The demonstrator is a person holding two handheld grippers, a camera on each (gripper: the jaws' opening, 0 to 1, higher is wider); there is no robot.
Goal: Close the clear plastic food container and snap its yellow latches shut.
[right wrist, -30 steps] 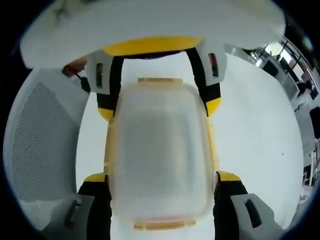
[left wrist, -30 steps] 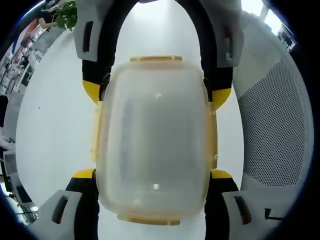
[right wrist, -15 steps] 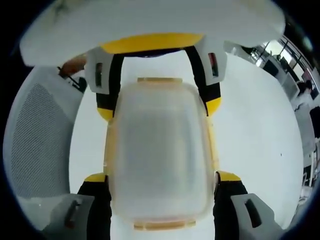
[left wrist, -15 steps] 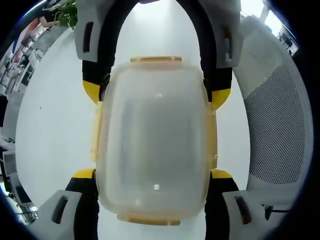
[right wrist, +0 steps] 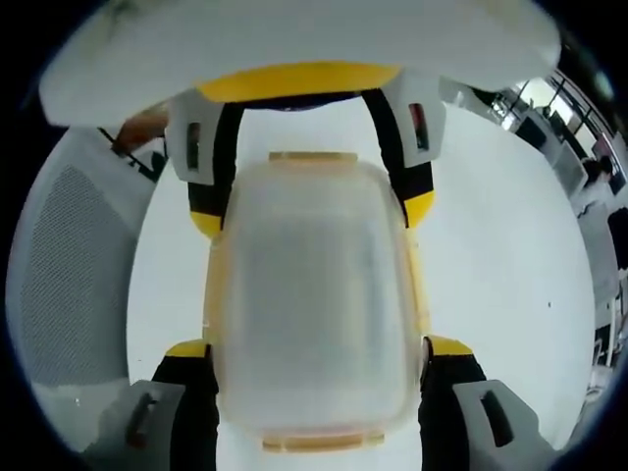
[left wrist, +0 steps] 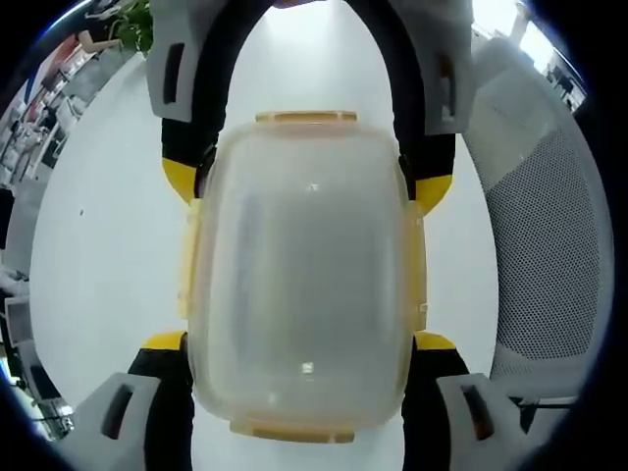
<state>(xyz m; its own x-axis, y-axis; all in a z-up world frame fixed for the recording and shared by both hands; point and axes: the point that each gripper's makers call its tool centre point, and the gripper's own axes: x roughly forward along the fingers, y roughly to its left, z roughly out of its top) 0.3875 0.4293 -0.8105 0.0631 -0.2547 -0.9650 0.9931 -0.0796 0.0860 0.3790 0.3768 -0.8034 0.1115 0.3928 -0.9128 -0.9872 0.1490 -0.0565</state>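
Between both grippers' jaws: container (left wrist: 306, 275), lid on.

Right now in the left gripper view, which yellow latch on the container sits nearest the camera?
The short-end latch at the bottom of the view, between the left gripper's own jaws. The opposite short-end latch lies at the container's far end, by the other gripper.

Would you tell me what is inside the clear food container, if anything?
Through the frosted walls of the container nothing dark or solid shows; it looks empty. The cloudy plastic blurs fine detail, so small or pale contents cannot be ruled out.
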